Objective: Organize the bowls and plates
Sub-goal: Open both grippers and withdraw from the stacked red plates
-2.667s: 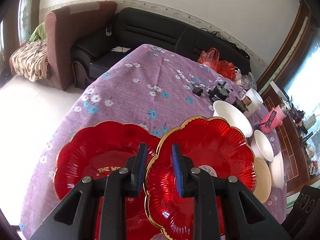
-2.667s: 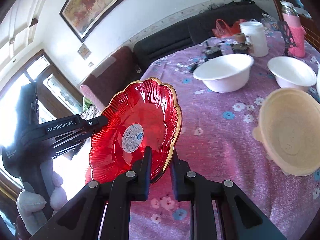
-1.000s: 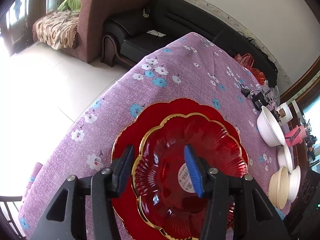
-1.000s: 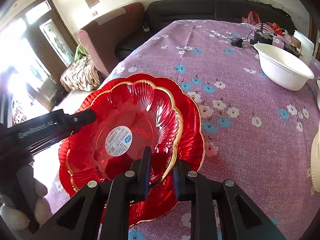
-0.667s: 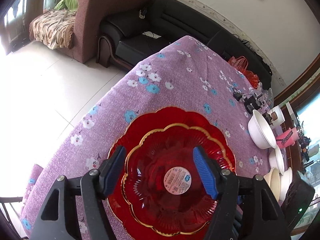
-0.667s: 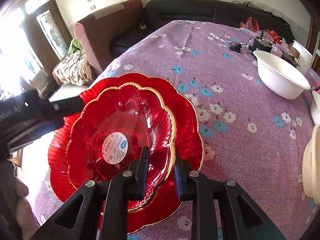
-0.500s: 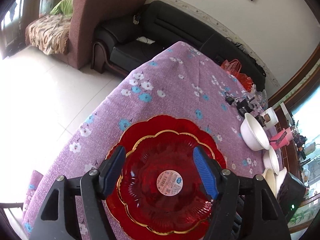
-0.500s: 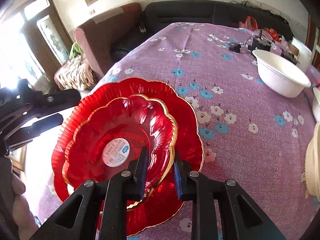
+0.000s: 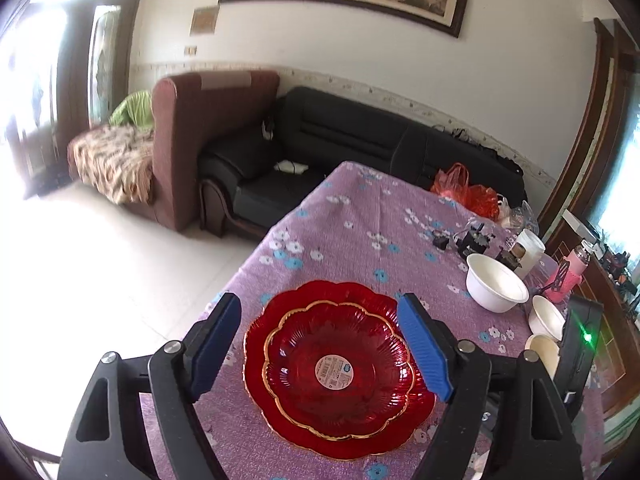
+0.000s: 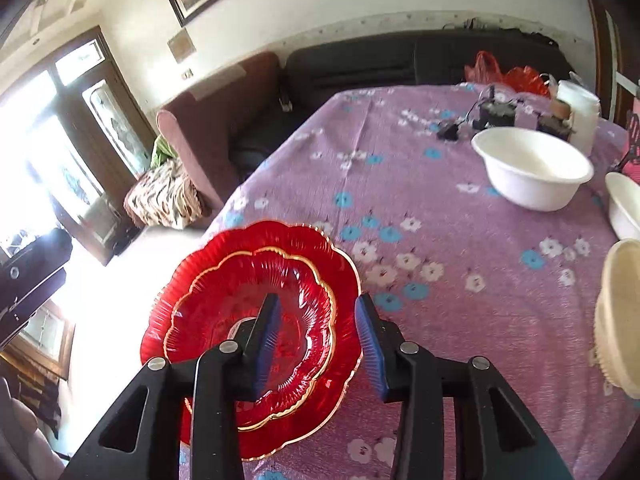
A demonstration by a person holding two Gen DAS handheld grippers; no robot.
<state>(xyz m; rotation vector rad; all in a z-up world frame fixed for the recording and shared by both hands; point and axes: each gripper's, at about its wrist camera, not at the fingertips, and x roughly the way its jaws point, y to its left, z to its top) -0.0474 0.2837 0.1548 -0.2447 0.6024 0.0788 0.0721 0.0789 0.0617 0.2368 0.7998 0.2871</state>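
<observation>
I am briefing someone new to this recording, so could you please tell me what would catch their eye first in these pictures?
First, the smaller scalloped red glass plate with a gold rim, nested in the larger red glass plate near the table's front edge. Around them spreads the purple flowered tablecloth. To the right sits a round white plastic bowl, with smaller bowls behind it.

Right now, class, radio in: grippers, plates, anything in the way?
Left gripper open, jaws just widened, nothing held. Right gripper open, just released. Small plate nested in big plate. Bowls apart; nothing obstructs.
</observation>
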